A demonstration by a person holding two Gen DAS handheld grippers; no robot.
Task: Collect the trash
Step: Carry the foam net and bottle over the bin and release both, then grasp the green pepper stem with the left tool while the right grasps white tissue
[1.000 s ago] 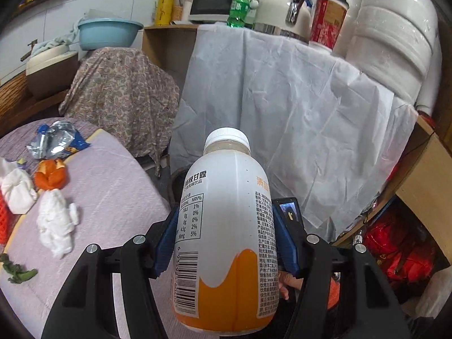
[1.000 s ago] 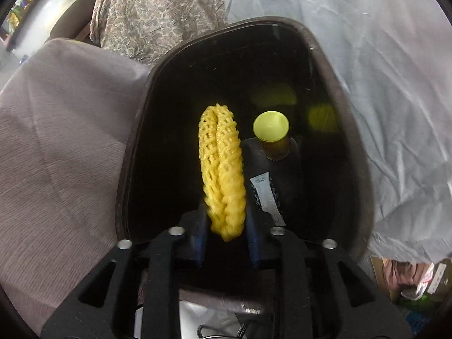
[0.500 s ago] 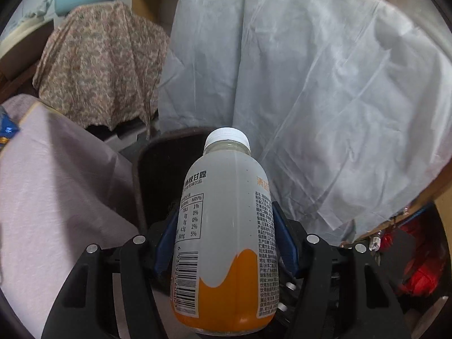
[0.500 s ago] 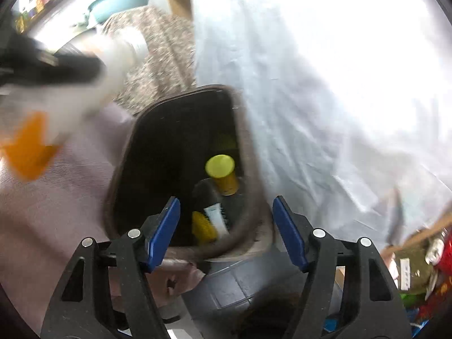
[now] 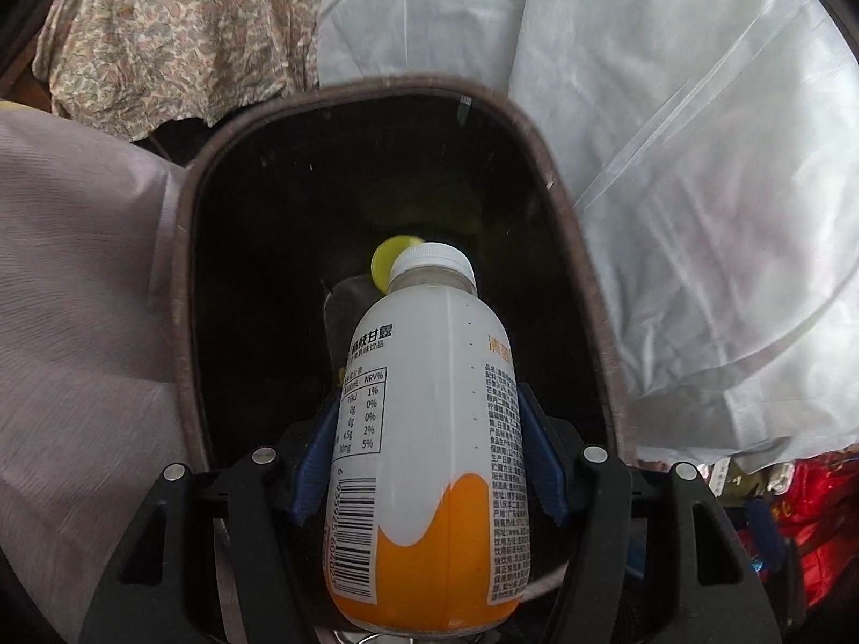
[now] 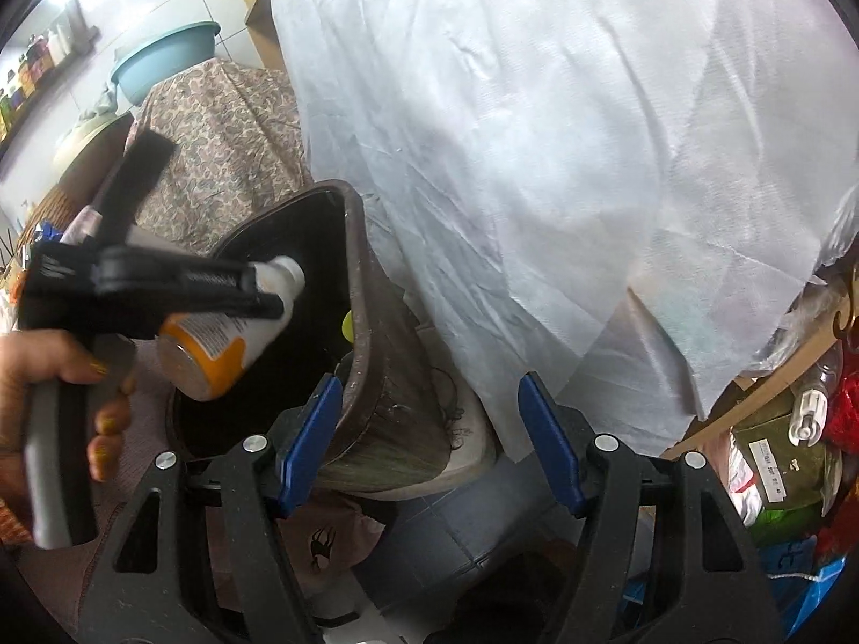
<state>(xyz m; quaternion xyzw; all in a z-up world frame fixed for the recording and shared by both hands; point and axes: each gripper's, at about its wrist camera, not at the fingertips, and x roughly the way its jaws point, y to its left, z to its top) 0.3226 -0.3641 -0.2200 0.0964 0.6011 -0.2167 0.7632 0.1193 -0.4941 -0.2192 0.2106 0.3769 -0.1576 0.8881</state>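
Tilting steeply down, left tool [image 5: 429,451] grasping bottle [image 5: 429,429] over bin [image 5: 569,225], right tool [image 6: 429,440] released

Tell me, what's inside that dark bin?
Inside the bin lies a dark bottle with a yellow cap. The white and orange bottle, clamped in the left gripper above the opening, covers much of the bottom, so anything else there stays hidden.

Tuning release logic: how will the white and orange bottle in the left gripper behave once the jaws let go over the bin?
The bottle looks like smooth, rigid plastic, so it should slip from the left gripper cleanly. It points cap-first into the bin, so it probably drops neck-down. Being round, it may roll against the yellow-capped bottle inside.
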